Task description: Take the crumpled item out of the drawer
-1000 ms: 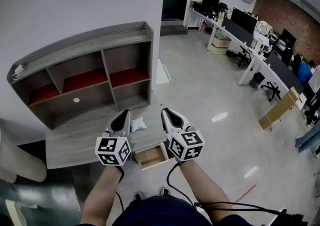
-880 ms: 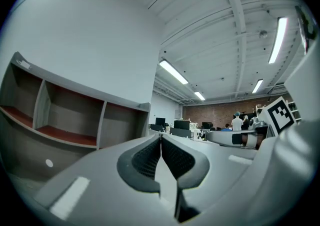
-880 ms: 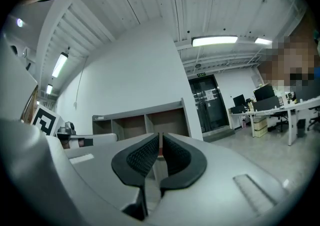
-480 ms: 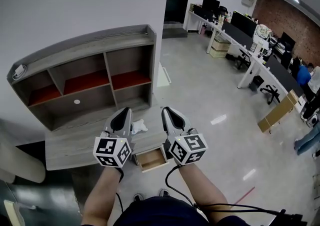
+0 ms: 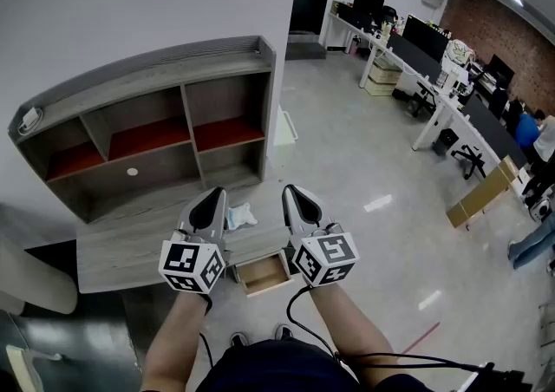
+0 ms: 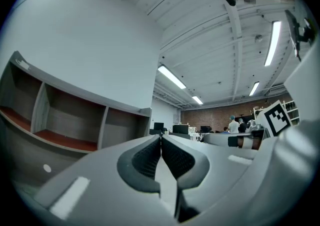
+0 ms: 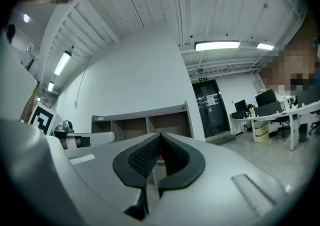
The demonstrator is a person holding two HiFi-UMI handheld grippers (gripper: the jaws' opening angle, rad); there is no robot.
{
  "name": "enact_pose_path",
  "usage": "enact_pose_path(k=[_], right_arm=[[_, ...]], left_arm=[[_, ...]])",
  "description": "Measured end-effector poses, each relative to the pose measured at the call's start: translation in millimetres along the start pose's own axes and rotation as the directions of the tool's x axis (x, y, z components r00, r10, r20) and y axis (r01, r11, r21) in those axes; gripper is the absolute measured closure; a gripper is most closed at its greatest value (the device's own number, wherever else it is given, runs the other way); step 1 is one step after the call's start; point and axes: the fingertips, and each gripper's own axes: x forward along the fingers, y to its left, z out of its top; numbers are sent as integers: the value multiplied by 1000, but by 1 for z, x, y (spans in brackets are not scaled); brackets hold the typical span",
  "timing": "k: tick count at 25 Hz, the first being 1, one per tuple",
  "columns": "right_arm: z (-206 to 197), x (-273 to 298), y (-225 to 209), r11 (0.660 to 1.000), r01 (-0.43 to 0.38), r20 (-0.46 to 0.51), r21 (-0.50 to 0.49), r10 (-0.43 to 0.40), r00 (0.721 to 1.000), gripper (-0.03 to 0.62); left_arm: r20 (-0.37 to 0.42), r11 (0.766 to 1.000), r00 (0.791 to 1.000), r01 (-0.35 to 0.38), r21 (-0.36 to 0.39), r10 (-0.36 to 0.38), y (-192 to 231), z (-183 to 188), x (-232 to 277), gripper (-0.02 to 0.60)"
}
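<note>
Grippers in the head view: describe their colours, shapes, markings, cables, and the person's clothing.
The left gripper and right gripper have light grey tapering shells with black ribbed pads. Each carries a white cube with black square markers. Black cables trail from both. No sleeves show; the clothing below is dark. The right jaws have just been closing, nothing between them.

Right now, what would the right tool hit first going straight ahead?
Probably the wooden shelf unit; depth is unclear. The right tool, its jaws just closed empty, points level at its compartments.
</note>
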Motion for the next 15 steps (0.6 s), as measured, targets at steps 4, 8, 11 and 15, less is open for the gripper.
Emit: enact_pose_path(k=[4, 8, 11, 15], right_arm=[[1, 2, 4, 1000, -6, 3, -24, 6, 1000, 588], [3, 4, 6, 999, -11, 5, -42, 11, 1000, 588], [3, 5, 7, 999, -15, 9, -41, 15, 1000, 588], [2, 6, 8, 999, -22, 9, -44, 22, 1000, 588]], left_arm=[[-7, 1000, 1000, -1, -9, 1, 2, -3, 3, 574], [-10, 1000, 1000, -1, -19, 1, 6, -6, 4, 574], [-14, 1000, 1000, 2, -23, -2, 6, -9, 5, 574], [-21, 1000, 1000, 3, -23, -3, 8, -11, 6, 574]])
